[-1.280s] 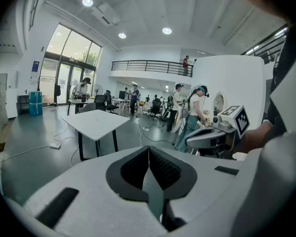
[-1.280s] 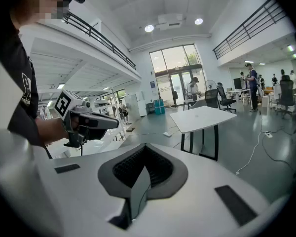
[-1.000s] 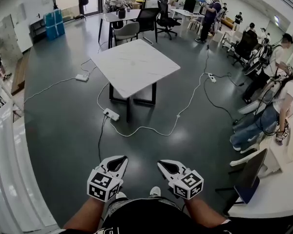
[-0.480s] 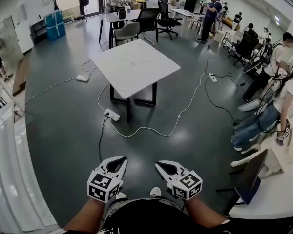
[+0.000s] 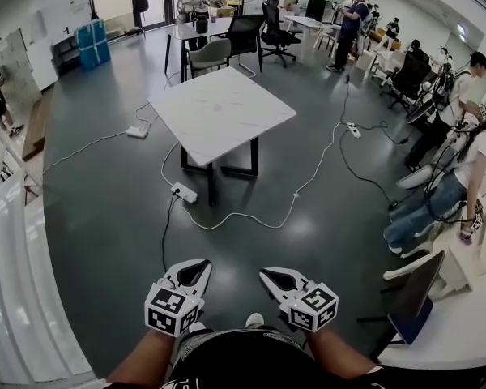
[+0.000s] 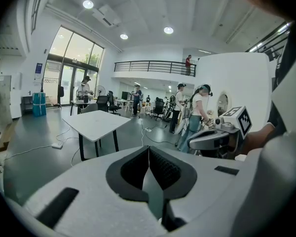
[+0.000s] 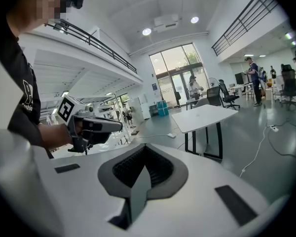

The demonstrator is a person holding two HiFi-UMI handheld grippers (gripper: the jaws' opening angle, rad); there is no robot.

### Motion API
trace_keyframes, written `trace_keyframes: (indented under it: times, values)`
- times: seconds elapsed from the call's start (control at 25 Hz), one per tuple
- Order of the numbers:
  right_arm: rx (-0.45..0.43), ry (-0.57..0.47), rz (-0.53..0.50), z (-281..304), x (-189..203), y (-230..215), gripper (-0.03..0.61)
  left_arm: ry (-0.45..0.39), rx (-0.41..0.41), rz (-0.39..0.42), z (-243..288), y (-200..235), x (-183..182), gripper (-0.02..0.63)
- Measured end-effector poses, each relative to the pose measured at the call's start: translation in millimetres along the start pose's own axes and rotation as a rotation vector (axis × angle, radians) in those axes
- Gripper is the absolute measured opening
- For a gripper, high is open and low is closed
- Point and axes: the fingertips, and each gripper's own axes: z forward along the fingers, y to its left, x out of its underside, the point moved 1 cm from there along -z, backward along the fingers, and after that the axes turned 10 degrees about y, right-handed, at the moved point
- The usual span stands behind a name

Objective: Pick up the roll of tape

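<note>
Honestly, the roll of tape shows in none of my views, so I cannot place it against either gripper. My left gripper [image 5: 201, 264] and my right gripper [image 5: 266, 274] are both clenched on nothing, the ribbed pads pressed together.

I hold them low and near my body, side by side but apart. My forearms reach forward, and the tips angle a little down and slightly toward each other over the dark floor [image 5: 105, 241].

Farther ahead stands a white square table [image 5: 223, 108]. Between it and me a white cable [image 5: 251, 215] loops across the floor, and a power strip [image 5: 185, 190] lies near the table legs. To the right, people stand and sit beside a white counter [image 5: 462, 331]. Office chairs [image 5: 275, 23] and blue bins [image 5: 90, 40] stand at the far end.
</note>
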Motion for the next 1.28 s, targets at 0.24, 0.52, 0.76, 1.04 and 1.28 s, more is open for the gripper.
trace_keyframes:
  times: [0.24, 0.52, 0.76, 1.04, 1.28]
  values:
    - [0.000, -0.003, -0.009, -23.1, 3.8, -21.8, 0.005, 0.004, 0.014, -0.034, 21.6, -23.4, -5.3, 0.020]
    - [-0.007, 0.002, -0.012, -50.0, 15.3, -52.6, 0.005, 0.012, 0.029, -0.030, 52.4, -60.5, -15.5, 0.020]
    - [-0.012, 0.012, -0.004, -63.5, 27.0, -79.1, 0.005, 0.018, 0.006, -0.036, 71.7, -73.4, -19.4, 0.020]
    - [-0.017, 0.014, 0.029, -67.5, 32.3, -95.4, 0.005, 0.043, -0.011, -0.027, 79.4, -78.6, -23.1, 0.020]
    - [-0.031, 0.029, 0.029, -55.1, 26.9, -102.9, 0.005, 0.042, -0.016, -0.042, 88.2, -68.2, -28.3, 0.020]
